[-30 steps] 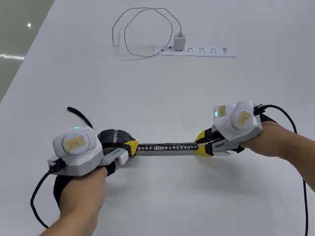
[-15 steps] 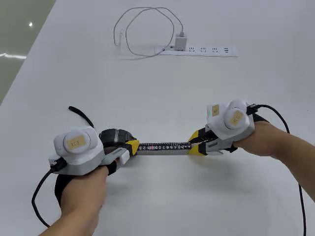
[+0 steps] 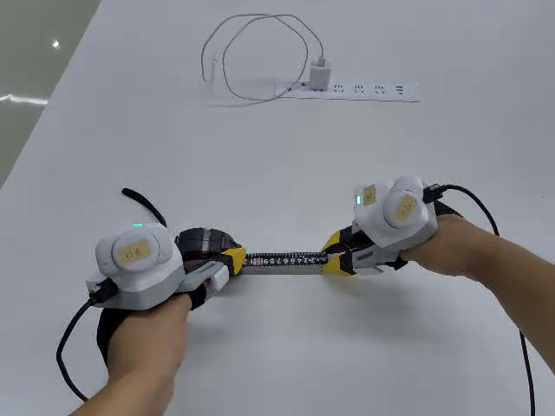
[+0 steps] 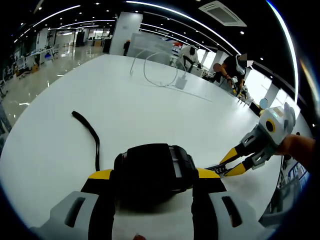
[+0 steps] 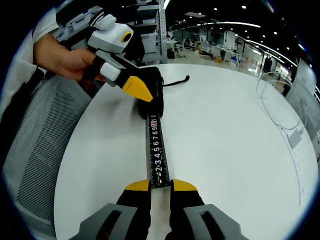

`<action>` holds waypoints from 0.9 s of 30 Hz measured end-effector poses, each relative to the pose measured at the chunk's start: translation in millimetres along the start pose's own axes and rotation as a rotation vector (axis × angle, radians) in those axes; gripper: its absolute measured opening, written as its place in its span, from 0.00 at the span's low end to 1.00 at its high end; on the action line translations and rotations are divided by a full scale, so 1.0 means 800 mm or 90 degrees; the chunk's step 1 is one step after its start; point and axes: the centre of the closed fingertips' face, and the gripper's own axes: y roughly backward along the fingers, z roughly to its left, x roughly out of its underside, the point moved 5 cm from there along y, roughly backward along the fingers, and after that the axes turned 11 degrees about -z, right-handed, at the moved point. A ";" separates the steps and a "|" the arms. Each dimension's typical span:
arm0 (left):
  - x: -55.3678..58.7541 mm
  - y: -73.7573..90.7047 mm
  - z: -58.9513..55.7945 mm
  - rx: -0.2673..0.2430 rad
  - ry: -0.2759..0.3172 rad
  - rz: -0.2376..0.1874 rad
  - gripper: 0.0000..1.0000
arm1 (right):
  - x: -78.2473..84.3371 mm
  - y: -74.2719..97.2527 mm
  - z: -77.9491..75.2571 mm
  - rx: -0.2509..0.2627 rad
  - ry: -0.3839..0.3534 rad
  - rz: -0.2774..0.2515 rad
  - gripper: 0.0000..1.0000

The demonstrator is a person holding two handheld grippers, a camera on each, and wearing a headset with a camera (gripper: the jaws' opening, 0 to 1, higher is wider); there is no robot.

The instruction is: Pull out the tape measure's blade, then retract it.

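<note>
right gripper (image 3: 334,263) is pinching the tip of the blade (image 3: 284,260), jaws pressed on it; left gripper (image 3: 224,260) is clamping the tape measure (image 3: 201,242) on the table (image 3: 286,156). doing this well is likely meaning keeping the blade flat, in line with the case, travelling slowly, never snapping.

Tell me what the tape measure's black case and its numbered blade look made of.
Black tape measure case: likely plastic, perhaps rubber-coated; its rounded moulded surface looks matte. Dark numbered blade: probably thin coated metal; it runs flat and straight with white printed digits.
</note>
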 end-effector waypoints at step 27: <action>0.001 -0.002 0.002 0.001 0.001 0.000 0.58 | -0.018 -0.026 0.003 -0.007 -0.006 -0.024 0.09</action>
